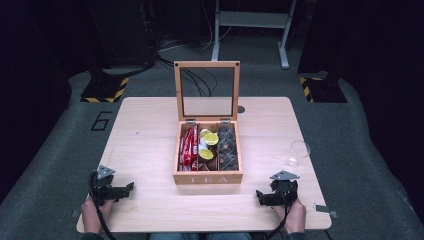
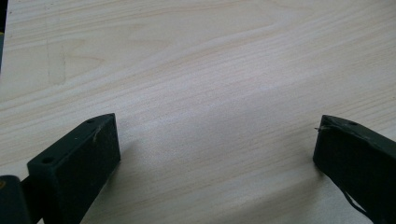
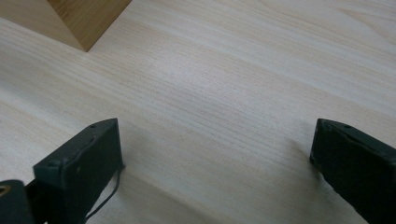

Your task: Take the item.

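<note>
left gripper (image 1: 131,187), held in the person's left hand (image 1: 92,212) at the near left of the table (image 1: 145,150): jaws spread wide, nothing between them; in the left gripper view (image 2: 217,140) the two black jaws frame bare pale wood. right gripper (image 1: 259,196), held in the right hand (image 1: 295,215) at the near right: jaws likewise wide apart and empty; in the right gripper view (image 3: 215,142) they rest low over the tabletop, with a corner of the wooden box (image 3: 84,18) at upper left. a grey three-cornered plate sits on top of each gripper, and a cable trails back from each toward the table's near edge.

between the grippers and farther in, at table centre: wooden tea box (image 1: 207,176), front lettered "tea", its glass-paned lid (image 1: 207,90) standing upright on the rear hinges. three compartments: left, red sachets (image 1: 188,147); middle, yellow-topped round pods (image 1: 208,145); right, dark packets (image 1: 227,147). well to the right of the box, near the table's right edge: a clear glass (image 1: 298,151). a small metal piece (image 1: 324,208) lies at the near right corner.
</note>
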A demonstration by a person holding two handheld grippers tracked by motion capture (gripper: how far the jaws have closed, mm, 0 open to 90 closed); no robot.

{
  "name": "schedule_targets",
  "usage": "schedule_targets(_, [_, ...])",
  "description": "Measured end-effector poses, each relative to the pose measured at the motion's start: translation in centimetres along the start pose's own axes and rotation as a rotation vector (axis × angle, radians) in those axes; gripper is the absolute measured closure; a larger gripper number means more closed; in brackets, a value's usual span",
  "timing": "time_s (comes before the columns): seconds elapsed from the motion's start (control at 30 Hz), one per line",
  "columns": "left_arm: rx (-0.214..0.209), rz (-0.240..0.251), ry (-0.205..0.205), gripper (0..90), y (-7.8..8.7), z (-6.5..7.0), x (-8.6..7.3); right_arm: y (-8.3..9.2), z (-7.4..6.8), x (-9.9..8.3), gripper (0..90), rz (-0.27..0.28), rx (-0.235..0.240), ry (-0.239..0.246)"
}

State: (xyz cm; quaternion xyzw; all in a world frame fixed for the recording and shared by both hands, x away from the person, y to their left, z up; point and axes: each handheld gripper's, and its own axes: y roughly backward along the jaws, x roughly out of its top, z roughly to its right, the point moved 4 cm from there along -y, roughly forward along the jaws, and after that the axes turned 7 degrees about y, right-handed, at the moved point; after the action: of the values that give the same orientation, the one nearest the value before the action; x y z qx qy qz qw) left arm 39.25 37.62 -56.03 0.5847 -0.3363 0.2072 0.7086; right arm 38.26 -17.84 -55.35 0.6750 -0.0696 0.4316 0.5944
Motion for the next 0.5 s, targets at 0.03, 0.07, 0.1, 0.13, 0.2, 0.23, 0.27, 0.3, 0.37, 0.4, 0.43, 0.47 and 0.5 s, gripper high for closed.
schedule_targets(0.03, [0.0,0.0,0.0,0.3,0.0,0.0,0.0,0.0,0.0,0.0,1.4,0.0,0.0,0.0])
schedule_targets(0.07, [-0.002,-0.01,-0.003,0.3,0.1,0.0,0.0,0.2,0.1,0.2,1.4,-0.002,0.006,0.001])
schedule_targets(0.1, [-0.002,-0.01,-0.003,0.3,0.1,0.0,0.0,0.4,0.1,0.4,1.4,0.003,0.012,-0.004])
schedule_targets(0.13, [-0.003,-0.01,-0.004,0.3,0.1,0.0,0.0,0.5,0.1,0.6,1.4,0.003,0.019,0.005])
schedule_targets(0.2, [-0.002,0.001,0.001,0.3,0.0,0.0,0.0,0.9,0.0,1.1,1.6,0.005,0.026,0.009])
schedule_targets(0.23, [-0.002,0.001,0.001,0.3,0.0,0.0,0.0,1.1,-0.1,1.4,1.8,0.011,0.026,0.011])
schedule_targets(0.27, [-0.001,0.004,0.0,0.3,0.0,0.0,0.0,1.3,-0.1,1.6,2.0,0.018,0.031,0.014])
schedule_targets(0.3, [-0.001,0.004,0.0,0.3,0.0,0.0,0.0,1.5,-0.1,1.9,2.2,0.023,0.029,0.015])
schedule_targets(0.37, [-0.001,0.002,-0.001,0.3,0.0,0.0,0.0,1.8,-0.2,2.4,2.3,0.032,0.034,0.024])
schedule_targets(0.4, [-0.001,0.002,-0.001,0.3,0.0,0.0,0.0,2.0,-0.2,2.6,2.3,0.028,0.038,0.033])
schedule_targets(0.43, [-0.001,0.002,-0.001,0.3,0.0,0.0,0.0,2.0,-0.2,2.6,2.3,0.028,0.038,0.033])
schedule_targets(0.47, [0.0,0.011,0.002,0.3,0.0,0.0,0.0,2.1,-0.3,2.8,2.4,0.029,0.042,0.031])
schedule_targets(0.5, [0.0,0.011,0.002,0.3,0.0,0.0,0.0,2.3,-0.2,3.1,2.5,0.038,0.045,0.044])
